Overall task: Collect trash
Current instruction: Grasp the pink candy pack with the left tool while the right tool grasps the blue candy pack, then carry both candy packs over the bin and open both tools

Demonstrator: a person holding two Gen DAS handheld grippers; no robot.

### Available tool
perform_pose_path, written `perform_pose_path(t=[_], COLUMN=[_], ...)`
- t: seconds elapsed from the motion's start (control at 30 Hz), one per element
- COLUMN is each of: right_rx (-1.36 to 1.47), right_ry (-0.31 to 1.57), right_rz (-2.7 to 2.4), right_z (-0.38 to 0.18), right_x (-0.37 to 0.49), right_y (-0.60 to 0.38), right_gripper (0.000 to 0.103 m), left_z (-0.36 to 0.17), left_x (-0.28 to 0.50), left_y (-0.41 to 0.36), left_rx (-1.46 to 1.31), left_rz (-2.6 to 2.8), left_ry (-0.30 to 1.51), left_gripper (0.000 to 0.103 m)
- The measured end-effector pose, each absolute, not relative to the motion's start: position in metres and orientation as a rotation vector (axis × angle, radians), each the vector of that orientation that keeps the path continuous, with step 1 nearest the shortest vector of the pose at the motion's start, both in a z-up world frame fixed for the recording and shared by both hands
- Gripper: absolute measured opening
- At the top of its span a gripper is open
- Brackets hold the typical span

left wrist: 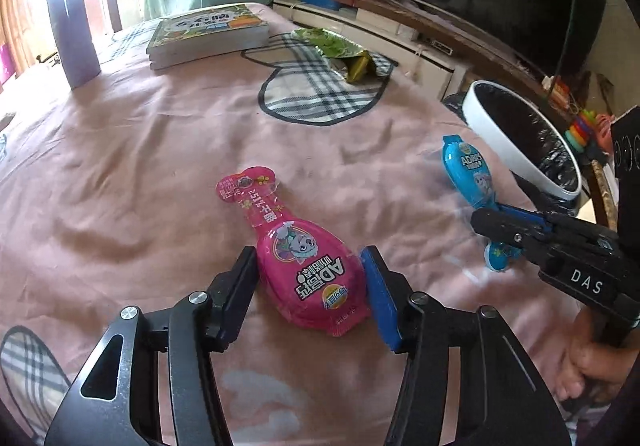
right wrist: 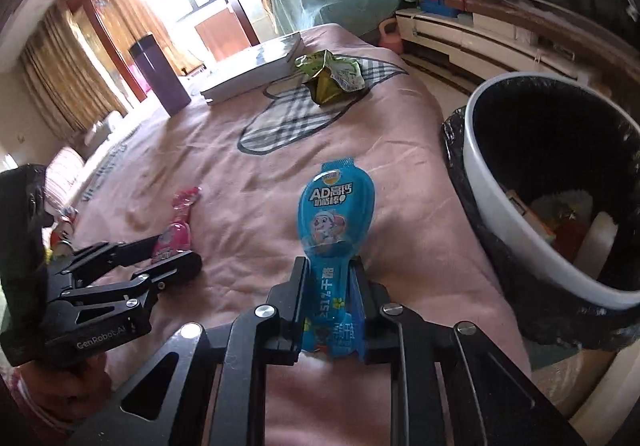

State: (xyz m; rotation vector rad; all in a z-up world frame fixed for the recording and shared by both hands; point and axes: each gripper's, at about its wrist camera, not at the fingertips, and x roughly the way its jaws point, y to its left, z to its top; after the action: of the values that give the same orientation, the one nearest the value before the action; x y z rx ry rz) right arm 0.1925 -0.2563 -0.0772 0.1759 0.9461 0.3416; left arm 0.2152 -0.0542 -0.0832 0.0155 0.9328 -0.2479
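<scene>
A pink snack packet [left wrist: 280, 214] lies flat on the pink bedsheet [left wrist: 140, 166]. My left gripper [left wrist: 308, 252] is shut on its wide lower body, one pad against each side. A blue packet of the same shape [right wrist: 336, 202] lies near the bed's right edge, and my right gripper [right wrist: 329, 264] is shut on its narrow neck. The left wrist view shows the right gripper [left wrist: 490, 220] over the blue packet [left wrist: 468, 174]. In the right wrist view the left gripper [right wrist: 176, 250] sits on the pink packet [right wrist: 176, 234]. A crumpled green wrapper [left wrist: 344, 50] lies farther up the bed.
A white-rimmed bin [right wrist: 480, 166] lined with a black bag stands on the floor just right of the bed, with rubbish inside. A stack of books [left wrist: 204, 34] and a purple cup [left wrist: 74, 38] rest at the far end of the bed. A TV cabinet runs along the right wall.
</scene>
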Motion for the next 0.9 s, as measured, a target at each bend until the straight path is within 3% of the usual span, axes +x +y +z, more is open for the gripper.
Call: perform_pose_path(t=[0.9], right_rx=[0.354], right_ry=[0.757], right_rz=[0.211], right_z=[-0.015], right_x=[0.129], right_y=[-0.346], right_gripper=[0.019], left_z=[-0.027], left_x=[0.177], left_y=[-0.160], left_rx=[0.132], left_rz=[-0.481], left_ry=[0.816], left_gripper=[0.052])
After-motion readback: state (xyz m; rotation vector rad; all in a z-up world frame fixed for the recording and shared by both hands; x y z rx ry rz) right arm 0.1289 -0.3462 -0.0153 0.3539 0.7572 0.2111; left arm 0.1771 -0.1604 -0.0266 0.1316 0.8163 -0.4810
